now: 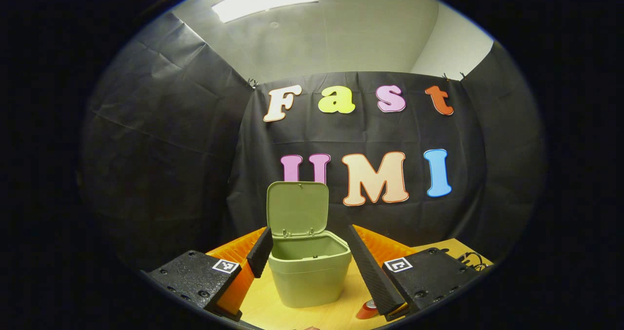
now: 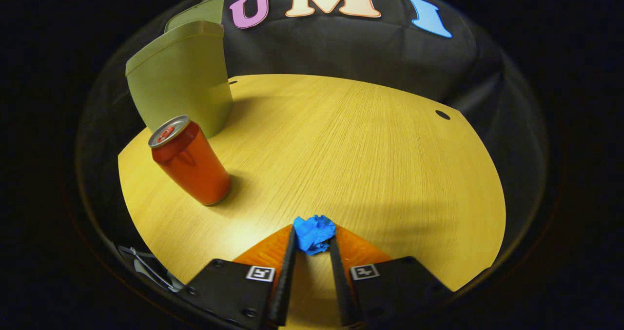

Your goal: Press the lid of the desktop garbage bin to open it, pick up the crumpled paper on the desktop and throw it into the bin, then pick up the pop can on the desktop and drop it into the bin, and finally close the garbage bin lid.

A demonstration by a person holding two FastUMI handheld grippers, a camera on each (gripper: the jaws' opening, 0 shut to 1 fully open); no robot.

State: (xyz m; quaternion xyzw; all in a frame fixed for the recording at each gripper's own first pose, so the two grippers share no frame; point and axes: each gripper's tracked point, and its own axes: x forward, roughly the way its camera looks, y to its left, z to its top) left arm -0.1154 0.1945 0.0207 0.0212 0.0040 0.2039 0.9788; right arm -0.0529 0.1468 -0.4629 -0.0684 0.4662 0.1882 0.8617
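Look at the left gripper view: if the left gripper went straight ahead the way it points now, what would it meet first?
Most likely the green bin. It stands on the table straight ahead of the left gripper, between the lines of its open fingers, lid up. Depth is hard to judge, but nothing else shows between them.

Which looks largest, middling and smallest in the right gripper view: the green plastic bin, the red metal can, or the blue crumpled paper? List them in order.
1. Green plastic bin, largest.
2. Red metal can.
3. Blue crumpled paper, smallest, between the right gripper fingers.
The paper lies nearest the camera yet looks smallest, so the order seems safe.
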